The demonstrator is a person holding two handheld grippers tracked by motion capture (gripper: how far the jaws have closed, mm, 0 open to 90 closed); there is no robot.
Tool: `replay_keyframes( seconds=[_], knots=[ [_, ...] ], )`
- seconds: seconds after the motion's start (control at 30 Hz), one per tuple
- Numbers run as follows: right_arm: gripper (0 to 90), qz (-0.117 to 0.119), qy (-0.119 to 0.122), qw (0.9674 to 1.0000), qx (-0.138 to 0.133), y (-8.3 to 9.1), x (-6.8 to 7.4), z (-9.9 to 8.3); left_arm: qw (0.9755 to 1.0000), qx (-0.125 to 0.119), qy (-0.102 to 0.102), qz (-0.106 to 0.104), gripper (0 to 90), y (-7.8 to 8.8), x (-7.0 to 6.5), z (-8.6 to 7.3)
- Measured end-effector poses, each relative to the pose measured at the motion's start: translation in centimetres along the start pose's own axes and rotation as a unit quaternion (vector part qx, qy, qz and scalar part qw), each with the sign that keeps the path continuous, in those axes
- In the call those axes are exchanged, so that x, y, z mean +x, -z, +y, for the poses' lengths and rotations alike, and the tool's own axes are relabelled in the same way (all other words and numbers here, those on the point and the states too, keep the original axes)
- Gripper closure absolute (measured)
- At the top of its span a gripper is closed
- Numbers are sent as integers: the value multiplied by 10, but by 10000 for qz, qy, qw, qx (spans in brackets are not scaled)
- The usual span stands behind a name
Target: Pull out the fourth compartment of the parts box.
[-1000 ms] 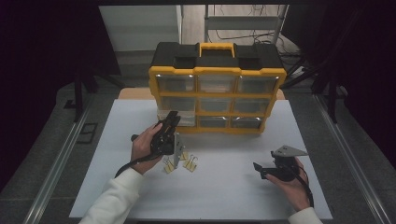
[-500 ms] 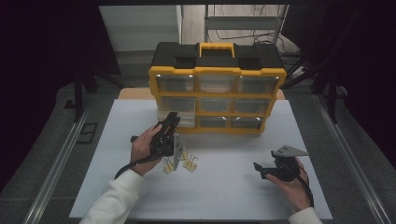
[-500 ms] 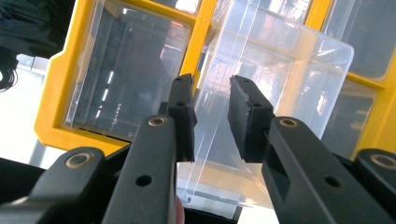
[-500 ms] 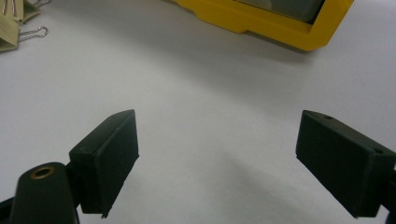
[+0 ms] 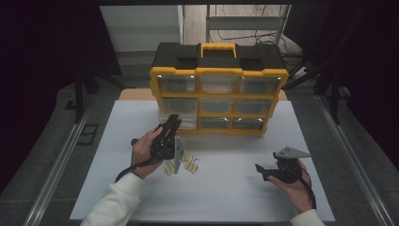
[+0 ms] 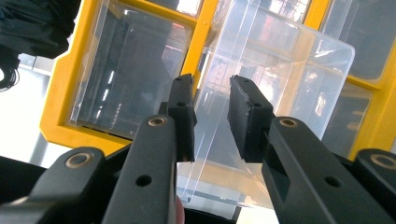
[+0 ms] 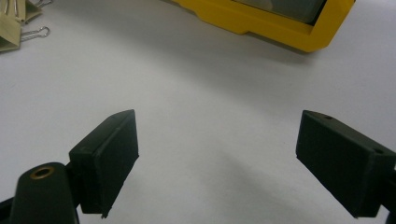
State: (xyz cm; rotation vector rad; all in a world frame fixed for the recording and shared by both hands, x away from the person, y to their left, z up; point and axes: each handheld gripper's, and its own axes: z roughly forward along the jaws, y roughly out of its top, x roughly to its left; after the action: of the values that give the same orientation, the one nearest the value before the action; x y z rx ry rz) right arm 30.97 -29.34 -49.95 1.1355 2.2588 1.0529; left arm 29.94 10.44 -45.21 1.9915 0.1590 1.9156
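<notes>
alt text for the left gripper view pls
Two black jaws of the left gripper stand a little apart around the front edge of a clear plastic drawer pulled partway out of a yellow-framed drawer cabinet. More clear drawers sit closed beside it.

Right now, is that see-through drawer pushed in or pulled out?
Pulled out. The clear drawer sticks forward from the yellow organizer, with the left gripper at its front.

The clear plastic pulled-out drawer (image 6: 275,93) runs off the frame's top, and those yellowish binder clips (image 5: 181,165) sit half hidden behind the left gripper (image 5: 171,123), too small to count.
</notes>
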Motion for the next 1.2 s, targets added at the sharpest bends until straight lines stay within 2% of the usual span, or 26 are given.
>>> replay_keyframes(
  seconds=[0.5, 0.63, 0.83, 1.2],
  knots=[
    [137, 29, 15, 10000, -16, -1, 1, 1, 10000, -49, 53, 3, 712, 7, 0, 1],
    [137, 27, 16, 10000, -27, 0, 1, 1, 10000, -95, 2, -19, 715, 8, -1, 5],
    [137, 19, 16, 10000, -21, -1, 1, 1, 9999, -102, 40, -16, 714, 10, 0, 3],
    [137, 0, 10, 10000, -14, -1, 0, 1, 9999, -136, -6, -35, 715, 14, 0, 2]
  ],
)
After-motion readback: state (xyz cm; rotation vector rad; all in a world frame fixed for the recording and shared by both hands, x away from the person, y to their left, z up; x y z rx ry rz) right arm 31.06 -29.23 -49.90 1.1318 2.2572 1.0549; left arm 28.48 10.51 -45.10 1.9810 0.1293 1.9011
